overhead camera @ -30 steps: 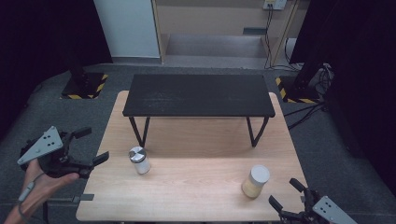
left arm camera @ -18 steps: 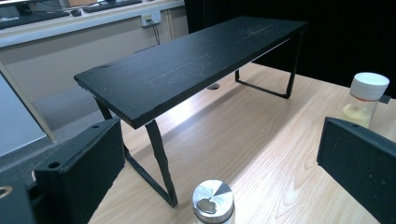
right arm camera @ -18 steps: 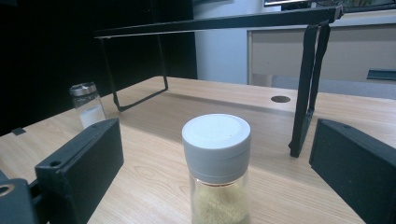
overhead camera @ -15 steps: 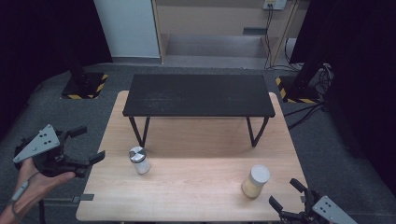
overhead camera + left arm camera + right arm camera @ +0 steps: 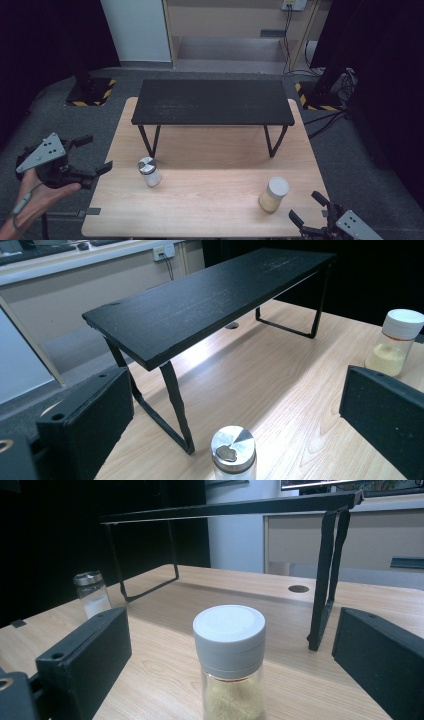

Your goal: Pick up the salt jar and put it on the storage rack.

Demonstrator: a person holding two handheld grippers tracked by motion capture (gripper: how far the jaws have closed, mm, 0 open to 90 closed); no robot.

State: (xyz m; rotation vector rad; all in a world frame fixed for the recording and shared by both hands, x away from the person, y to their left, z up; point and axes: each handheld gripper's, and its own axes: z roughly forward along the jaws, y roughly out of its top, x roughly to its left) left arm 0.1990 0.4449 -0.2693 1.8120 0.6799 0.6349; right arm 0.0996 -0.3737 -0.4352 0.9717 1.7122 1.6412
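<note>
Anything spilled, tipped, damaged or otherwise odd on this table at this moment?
Nothing stands out. The metal-capped glass shaker of white powder and the white-lidded jar of yellow powder stand upright and capped on the wooden table. The black shelf sits level. Both the left gripper and right gripper are open, holding nothing.

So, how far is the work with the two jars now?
Nothing looks done: the metal-lid jar and the white-lid jar both stand untouched on the wooden table. The left gripper and right gripper are open, each facing its jar. Grasping and moving them is probably still left.
</note>
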